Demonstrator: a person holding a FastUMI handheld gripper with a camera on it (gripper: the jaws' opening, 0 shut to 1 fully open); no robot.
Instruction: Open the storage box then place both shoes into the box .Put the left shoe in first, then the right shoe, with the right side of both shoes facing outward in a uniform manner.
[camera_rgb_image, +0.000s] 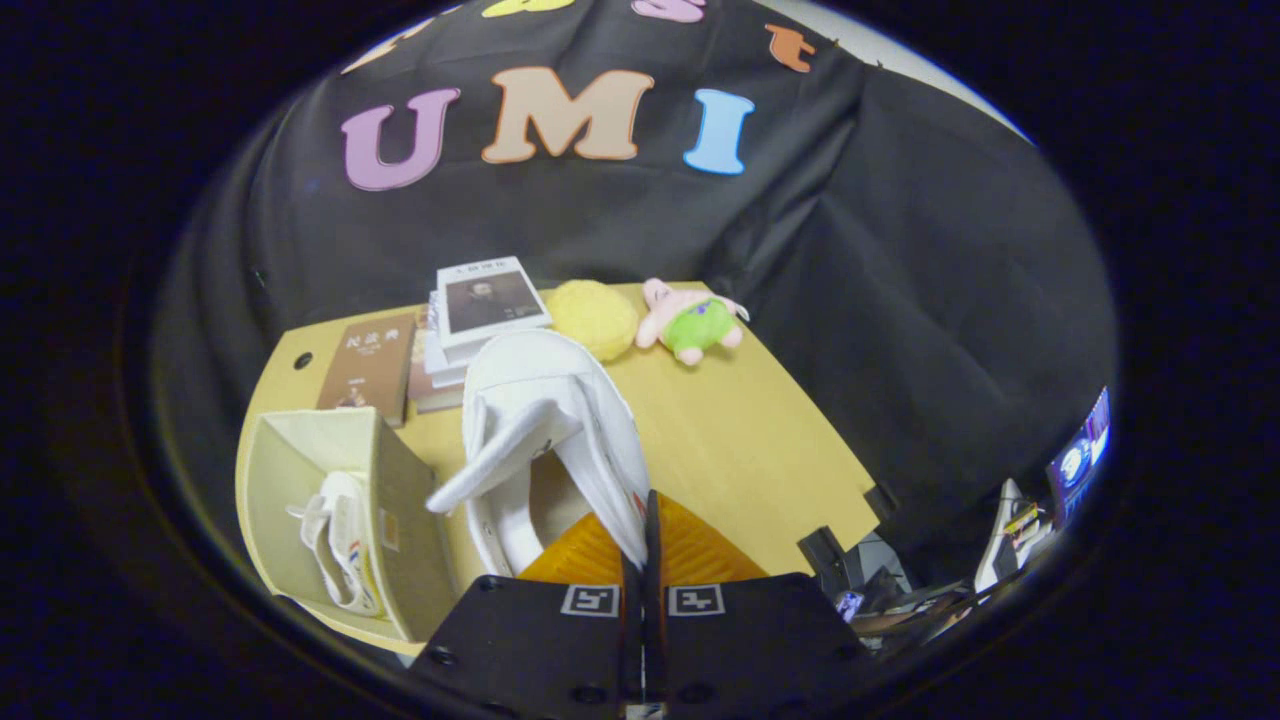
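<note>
Step in hand: the second shoe is being carried; one white shoe (340, 545) already stands inside the open storage box (400, 520), so by judgement this is the right shoe on its way in.
Gripper: the gripper (645, 545) has its two fingers pressed almost together, pinching the side wall of the held shoe (555, 440) near its collar.
Held shoe: it is white, lifted off the table (740, 450), toe pointing away from the fingers toward the books, opening facing the camera, tongue flopped out toward the box side.
Shoe look: smooth white upper, pale inner lining, a small patch of colour on the wall just by the fingertips; its sole cannot be seen.
Box: beige, lid open, standing at the table's near left corner, to the left of the fingers; the shoe inside lies against its left wall, with a red and blue mark showing.
Room left in box: a free strip appears to lie between the stowed shoe and the box's right wall.
Next move calls for: swinging the held shoe left over the box mouth, keeping it lined up with the first shoe so both face the same way, then lowering it into that free strip before the fingers part.
Risk: the thin pinch on one wall may let the shoe swivel; the loose tongue could catch on the box rim.
Far edge of table: a stack of books (470, 320), a yellow cushion (593, 317) and a pink plush toy (693, 322), well apart from the box.
</note>
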